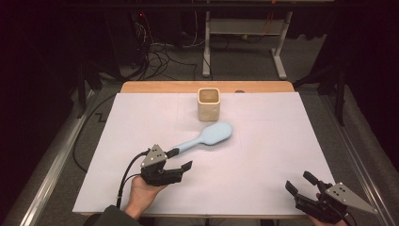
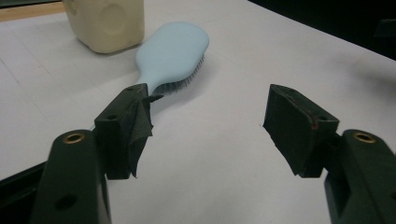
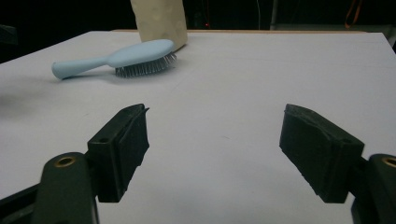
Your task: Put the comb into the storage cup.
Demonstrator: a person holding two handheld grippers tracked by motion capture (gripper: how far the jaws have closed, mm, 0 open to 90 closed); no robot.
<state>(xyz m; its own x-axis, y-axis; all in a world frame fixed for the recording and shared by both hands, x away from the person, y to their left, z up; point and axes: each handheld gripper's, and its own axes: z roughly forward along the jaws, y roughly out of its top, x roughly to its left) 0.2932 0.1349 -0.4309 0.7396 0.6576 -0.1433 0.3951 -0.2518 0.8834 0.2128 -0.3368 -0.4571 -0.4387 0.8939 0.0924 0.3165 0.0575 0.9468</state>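
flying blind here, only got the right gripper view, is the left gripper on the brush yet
Observer: No. In the high view the left gripper is open at the end of the hairbrush handle, not closed on it.
Operator: is the handle between its jaws
Observer: Not from what I see. In the left gripper view the handle passes behind one jaw, and bare table lies between the two.
Operator: whats the cream thing behind the brush
Observer: An open-topped cream cup, standing upright just beyond the brush head.
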